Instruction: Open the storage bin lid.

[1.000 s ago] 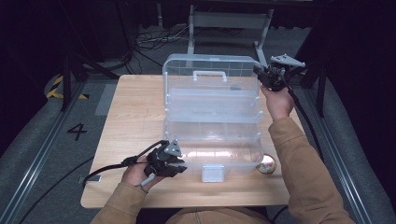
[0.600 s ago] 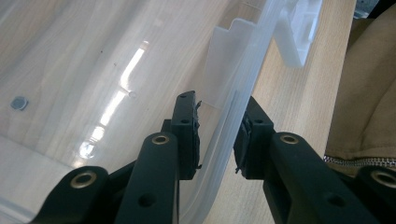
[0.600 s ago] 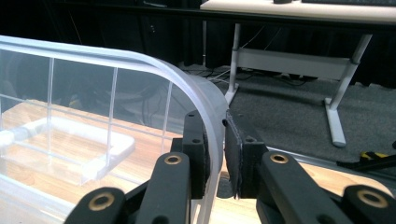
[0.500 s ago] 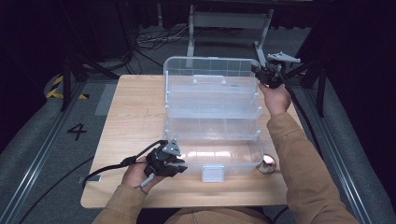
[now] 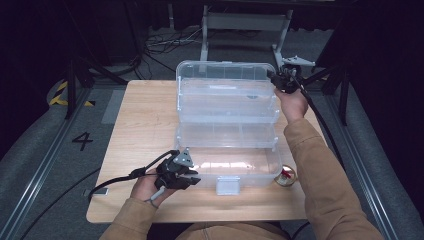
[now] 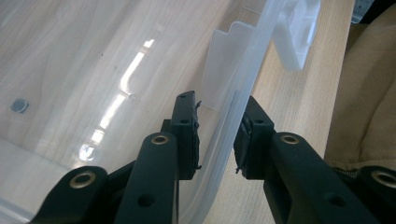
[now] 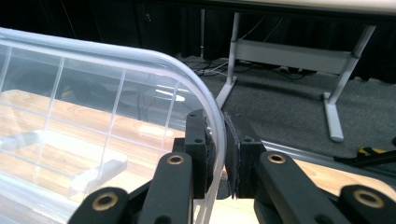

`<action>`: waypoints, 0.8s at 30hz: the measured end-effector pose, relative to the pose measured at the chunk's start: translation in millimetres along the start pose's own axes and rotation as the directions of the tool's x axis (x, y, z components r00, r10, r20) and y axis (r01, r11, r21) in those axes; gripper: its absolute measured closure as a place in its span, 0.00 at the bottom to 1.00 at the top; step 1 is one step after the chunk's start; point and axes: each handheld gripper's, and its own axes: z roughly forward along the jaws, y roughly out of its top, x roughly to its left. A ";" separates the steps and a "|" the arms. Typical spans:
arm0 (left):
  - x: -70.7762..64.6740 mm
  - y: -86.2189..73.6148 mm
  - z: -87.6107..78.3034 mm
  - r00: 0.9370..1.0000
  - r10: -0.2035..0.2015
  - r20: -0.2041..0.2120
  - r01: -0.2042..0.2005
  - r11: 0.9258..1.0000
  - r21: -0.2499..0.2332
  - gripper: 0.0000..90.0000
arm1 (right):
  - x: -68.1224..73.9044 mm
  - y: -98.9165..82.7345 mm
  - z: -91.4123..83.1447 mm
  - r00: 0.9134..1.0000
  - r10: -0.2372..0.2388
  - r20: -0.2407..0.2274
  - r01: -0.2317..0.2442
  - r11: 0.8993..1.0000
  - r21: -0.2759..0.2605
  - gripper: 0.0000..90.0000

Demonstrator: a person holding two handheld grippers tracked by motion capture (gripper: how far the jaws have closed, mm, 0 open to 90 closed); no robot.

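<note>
A clear plastic organizer box [image 5: 227, 125] stands open mid-table [image 5: 145, 125]. The right gripper [image 5: 281, 80] is clamped on the far right corner of its raised lid [image 7: 140, 79]. The left gripper [image 5: 192, 176] straddles the near wall [image 6: 233, 116] at the box's left, its pads not quite pressing.

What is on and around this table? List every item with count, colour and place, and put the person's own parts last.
Tackle box: one, clear plastic, opened in tiers, middle of the table.
Latch: one, whitish, on the box's near wall.
Small round object: one, shiny with a red spot, by the box's near right corner.
Table: one, light wood.
Metal frame: one, grey, on the floor beyond the table.
Floor mark "4": one, black, left of the table.
Left gripper: one, black, jaws either side of the box's near wall.
Right gripper: one, black, closed on the lid's far right edge.
Sleeves: two, tan.
</note>
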 end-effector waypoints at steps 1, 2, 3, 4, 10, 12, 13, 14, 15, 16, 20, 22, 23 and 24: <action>0.0 0.0 0.0 1.000 0.000 0.000 0.000 1.000 0.000 0.80 | 0.0 0.0 0.0 1.000 0.000 0.000 0.000 1.000 0.000 0.89; 0.1 0.0 0.0 1.000 0.000 0.000 0.000 1.000 -0.001 0.80 | -0.7 -0.2 1.1 1.000 0.003 -0.003 -0.003 1.000 0.004 0.90; 0.2 -0.1 0.0 1.000 0.000 0.001 0.000 1.000 -0.002 0.81 | -1.8 -0.9 3.9 1.000 0.003 -0.005 -0.003 1.000 0.012 0.90; 0.3 0.0 -0.1 1.000 0.001 0.001 -0.001 1.000 -0.002 0.81 | -1.8 -0.9 3.9 1.000 0.003 -0.005 -0.003 1.000 0.012 0.90; 0.6 -0.2 0.0 1.000 0.003 0.005 -0.003 1.000 -0.005 0.81 | -4.9 -2.6 9.7 1.000 0.009 -0.013 -0.009 0.999 0.033 0.90; 0.6 -0.3 0.0 1.000 0.003 0.005 -0.003 1.000 -0.006 0.81 | -6.3 -2.8 11.8 1.000 0.014 -0.021 -0.013 0.999 0.040 0.90; 0.6 -0.3 0.0 1.000 0.003 0.005 -0.003 1.000 -0.007 0.81 | -6.7 -3.0 12.8 1.000 0.017 -0.024 -0.016 0.999 0.043 0.90; 0.5 -0.4 0.0 1.000 0.003 0.005 -0.003 1.000 -0.007 0.81 | -7.4 -3.3 14.1 1.000 0.011 -0.028 -0.009 0.999 0.047 0.90; 0.5 -0.4 0.0 1.000 0.003 0.005 -0.003 1.000 -0.007 0.81 | -7.7 -3.6 14.9 1.000 0.005 -0.029 -0.003 0.999 0.049 0.90; 0.6 -0.4 0.0 1.000 0.004 0.005 -0.004 1.000 -0.007 0.81 | -8.0 -4.3 16.3 1.000 -0.006 -0.029 0.007 0.999 0.053 0.90; 0.5 -0.5 0.0 1.000 0.002 0.005 -0.002 1.000 -0.008 0.81 | -10.0 -5.2 19.4 0.999 -0.002 -0.039 0.005 0.998 0.064 0.90; 0.5 -0.5 0.0 1.000 0.002 0.005 -0.002 1.000 -0.009 0.81 | -10.4 -6.0 21.6 0.999 0.001 -0.040 0.001 0.997 0.071 0.90; 0.5 -0.5 0.0 1.000 0.001 0.005 -0.001 1.000 -0.009 0.81 | -10.7 -6.5 22.7 0.999 -0.002 -0.039 0.005 0.997 0.073 0.90; 0.5 -0.5 0.0 1.000 0.001 0.005 -0.001 1.000 -0.009 0.81 | -10.8 -7.3 24.1 0.999 0.001 -0.038 0.002 0.997 0.079 0.90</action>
